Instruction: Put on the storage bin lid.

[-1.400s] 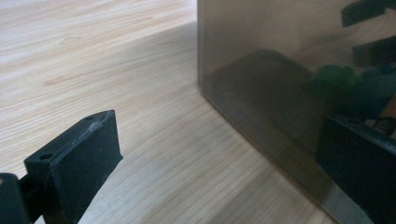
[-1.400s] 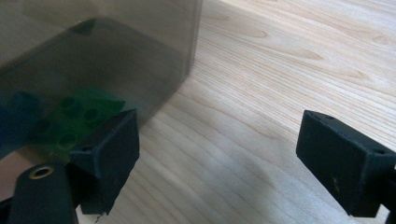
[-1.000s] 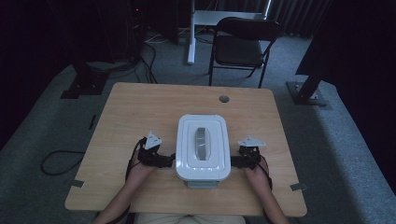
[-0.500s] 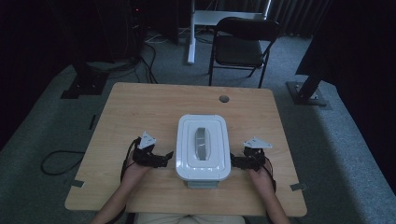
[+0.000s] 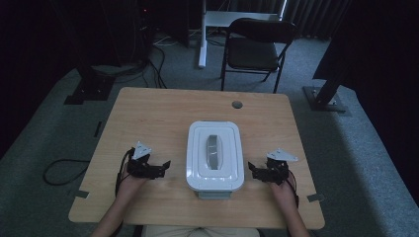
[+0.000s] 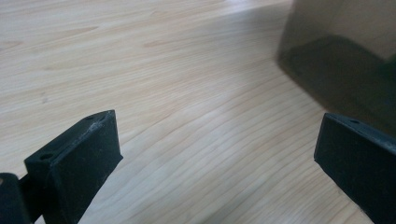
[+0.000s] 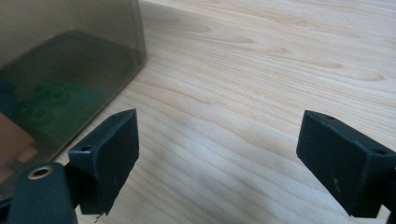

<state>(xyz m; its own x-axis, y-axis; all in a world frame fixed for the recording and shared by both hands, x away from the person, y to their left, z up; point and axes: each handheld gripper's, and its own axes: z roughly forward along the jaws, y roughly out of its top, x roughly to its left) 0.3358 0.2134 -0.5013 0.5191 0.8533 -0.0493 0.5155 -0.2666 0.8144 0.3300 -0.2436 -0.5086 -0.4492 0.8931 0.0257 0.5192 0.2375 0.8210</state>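
A clear plastic box with a white lid (image 5: 215,155) and a grey handle sits near the front middle of the wooden table (image 5: 163,116). My left gripper (image 5: 163,168) rests low on the table a short way left of the box, open and holding nothing. My right gripper (image 5: 252,170) stands just right of the box, open and holding nothing. In the left gripper view the box's smoky wall (image 6: 345,60) is at the upper right, beyond the gripper (image 6: 219,154). In the right gripper view the box's wall (image 7: 70,60) is at the upper left of the gripper (image 7: 219,158), with green and brown shapes dim inside.
A round cable hole (image 5: 237,104) lies near the table's far edge. Behind the table stand a black folding chair (image 5: 257,49) and a white post (image 5: 202,34). Cables run over the grey carpet at left. Black stand bases sit at both sides.
Both grippers have drawn outward from the box's sides and toward the front edge of the table. The box has stayed in place.
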